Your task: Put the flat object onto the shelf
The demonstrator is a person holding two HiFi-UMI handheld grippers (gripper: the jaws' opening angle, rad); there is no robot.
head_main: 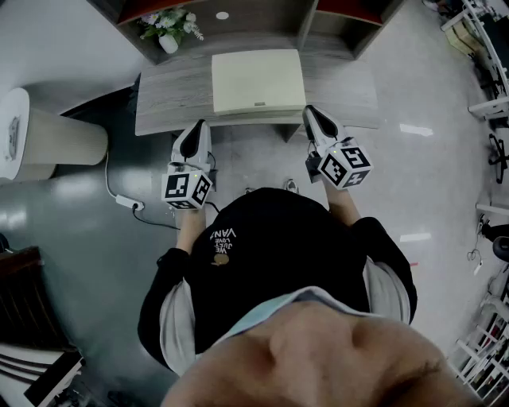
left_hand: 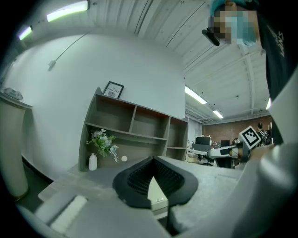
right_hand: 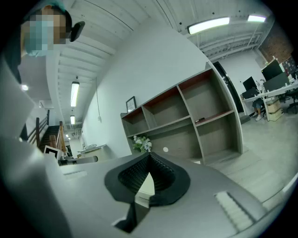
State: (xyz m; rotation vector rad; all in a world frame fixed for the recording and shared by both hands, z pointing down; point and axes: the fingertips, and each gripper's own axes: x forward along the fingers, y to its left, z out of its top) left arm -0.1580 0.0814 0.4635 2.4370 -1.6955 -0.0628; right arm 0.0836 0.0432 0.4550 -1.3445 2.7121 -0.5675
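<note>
The flat object [head_main: 258,81] is a cream, closed slab lying on the low grey wooden table [head_main: 171,95], in front of the shelf unit [head_main: 262,24]. My left gripper [head_main: 200,124] hovers at the table's near edge, left of the slab, shut and empty. Just off the slab's near right corner, my right gripper [head_main: 309,110] is also shut with nothing in it. In the left gripper view the closed jaws [left_hand: 152,159] point at the shelf [left_hand: 135,135], with the slab [left_hand: 157,191] showing below them. The right gripper view shows its closed jaws [right_hand: 149,155] and the slab [right_hand: 146,186] likewise.
A white vase with flowers [head_main: 169,30] and a small white disc [head_main: 222,15] sit on the shelf's lowest level. A beige cylindrical bin [head_main: 48,139] stands left of the table. A power strip with cable [head_main: 130,203] lies on the floor. Desks stand at the far right.
</note>
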